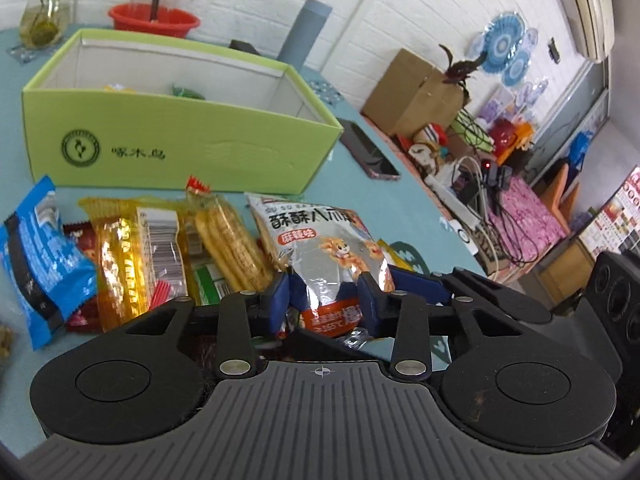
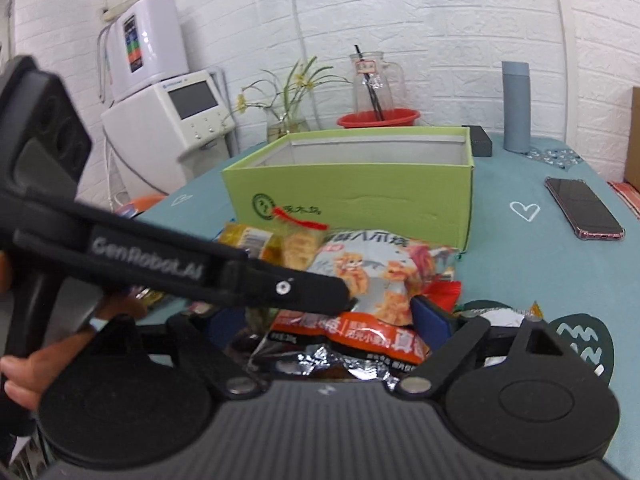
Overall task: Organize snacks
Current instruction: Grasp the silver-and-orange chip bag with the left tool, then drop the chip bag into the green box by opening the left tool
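A silver and orange snack bag (image 1: 332, 256) lies on the teal table in front of the open green box (image 1: 180, 136). My left gripper (image 1: 326, 300) is shut on that bag's lower part, blue pads pressing both sides. In the right wrist view the same bag (image 2: 376, 280) lies between my right gripper's fingers (image 2: 432, 316), which stand wide; the left gripper's arm (image 2: 160, 268) crosses in front and hides the left finger. Beside the bag lie a cracker pack (image 1: 232, 240), a yellow pack (image 1: 128, 256) and a blue pack (image 1: 36, 252).
The green box (image 2: 360, 188) holds a few snacks at its bottom. A phone (image 2: 584, 208) lies right of it. A red basin (image 2: 378, 118), glass jug, flower vase (image 1: 40, 20) and grey bottle (image 2: 516, 106) stand behind. Clutter sits beyond the table's right edge.
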`<state>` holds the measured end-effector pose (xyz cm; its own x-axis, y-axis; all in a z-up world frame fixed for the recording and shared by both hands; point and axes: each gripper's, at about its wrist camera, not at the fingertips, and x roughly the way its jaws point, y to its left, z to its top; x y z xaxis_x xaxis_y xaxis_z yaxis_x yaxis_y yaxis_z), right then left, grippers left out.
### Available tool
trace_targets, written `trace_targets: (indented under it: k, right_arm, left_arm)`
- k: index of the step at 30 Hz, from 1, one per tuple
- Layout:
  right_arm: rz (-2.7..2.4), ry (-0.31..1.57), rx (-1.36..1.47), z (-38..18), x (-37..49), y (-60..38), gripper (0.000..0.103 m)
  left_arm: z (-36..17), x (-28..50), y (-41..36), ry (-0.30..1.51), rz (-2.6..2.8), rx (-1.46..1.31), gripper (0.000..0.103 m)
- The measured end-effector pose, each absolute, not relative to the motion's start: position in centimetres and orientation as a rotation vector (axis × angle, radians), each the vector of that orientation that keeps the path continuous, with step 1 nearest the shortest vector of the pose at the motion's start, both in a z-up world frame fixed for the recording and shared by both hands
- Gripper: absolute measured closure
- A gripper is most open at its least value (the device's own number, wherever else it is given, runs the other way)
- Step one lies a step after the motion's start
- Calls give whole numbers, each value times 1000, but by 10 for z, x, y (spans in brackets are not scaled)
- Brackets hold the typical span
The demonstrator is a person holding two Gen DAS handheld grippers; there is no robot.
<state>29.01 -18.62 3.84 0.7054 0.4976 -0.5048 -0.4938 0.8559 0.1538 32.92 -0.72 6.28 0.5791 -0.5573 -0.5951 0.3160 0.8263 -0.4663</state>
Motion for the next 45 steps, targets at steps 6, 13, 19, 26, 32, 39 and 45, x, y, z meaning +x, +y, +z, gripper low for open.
trace_targets:
  k: [6, 13, 19, 26, 32, 39, 45]
  right_arm:
    - [551, 535, -36, 38, 236, -172, 9]
    - [504, 588, -4, 18, 183, -182, 9]
    - [447, 581, 42, 15, 171, -210, 9]
    - [451, 581, 64, 13, 180, -216, 9]
    - [504, 646, 84, -6, 212, -208, 19]
    - [504, 574, 48, 26, 212, -206, 32]
    - [516, 445, -42, 83, 269, -201, 32]
  left_arm:
    - [66, 285, -12, 780, -536, -270, 88]
    - [30, 230, -31, 864, -586, -262, 80]
    - [36, 215, -32, 815, -548, -219, 69]
    - [36, 230, -28, 837, -522, -236, 67]
    - [22, 250, -30, 918, -606, -329, 68]
    - [48, 257, -25, 862, -650, -350, 72]
    - [109, 308, -18, 733, -669, -320, 71]
